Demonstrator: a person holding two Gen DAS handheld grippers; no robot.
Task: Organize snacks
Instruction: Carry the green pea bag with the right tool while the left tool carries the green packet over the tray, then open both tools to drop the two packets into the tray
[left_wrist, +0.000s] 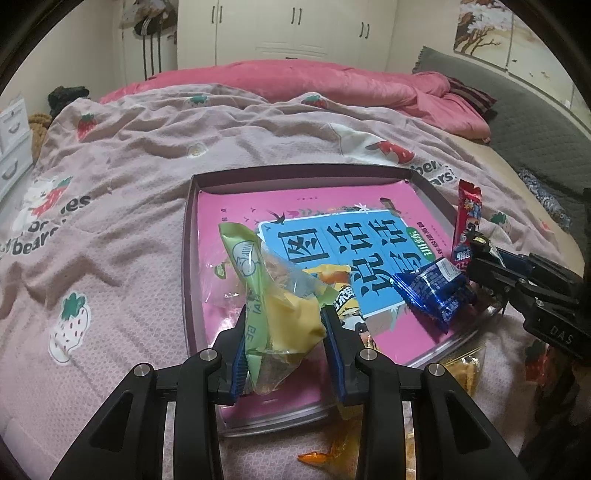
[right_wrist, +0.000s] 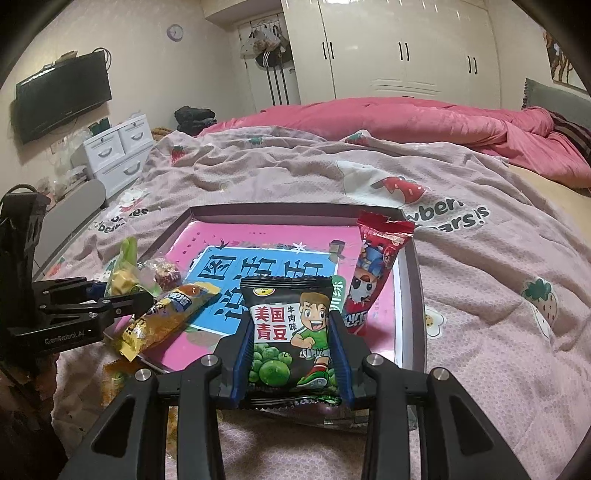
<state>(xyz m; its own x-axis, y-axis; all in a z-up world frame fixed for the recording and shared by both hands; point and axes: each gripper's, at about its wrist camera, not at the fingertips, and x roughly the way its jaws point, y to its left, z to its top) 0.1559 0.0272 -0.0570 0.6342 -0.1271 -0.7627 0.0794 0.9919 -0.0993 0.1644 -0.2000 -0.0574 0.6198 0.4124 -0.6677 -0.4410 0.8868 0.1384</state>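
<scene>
A shallow tray (left_wrist: 192, 206) with a pink and blue printed bottom lies on the bed; it also shows in the right wrist view (right_wrist: 413, 295). My left gripper (left_wrist: 286, 325) is shut on a green and yellow snack bag (left_wrist: 273, 295) held over the tray's near left part. My right gripper (right_wrist: 291, 332) is shut on a black green-pea packet (right_wrist: 290, 328), which shows dark blue in the left wrist view (left_wrist: 432, 288), over the tray's near right part. A red snack stick (right_wrist: 373, 273) leans on the right rim. A yellow packet (right_wrist: 162, 317) lies on the tray's left edge.
The bed's pink strawberry blanket (left_wrist: 110, 184) surrounds the tray. Orange wrapped snacks (left_wrist: 325, 454) lie on the blanket in front of the tray. A pink quilt (right_wrist: 406, 118) is bunched at the far side. White drawers (right_wrist: 118, 151) and a wall TV (right_wrist: 62, 96) stand left.
</scene>
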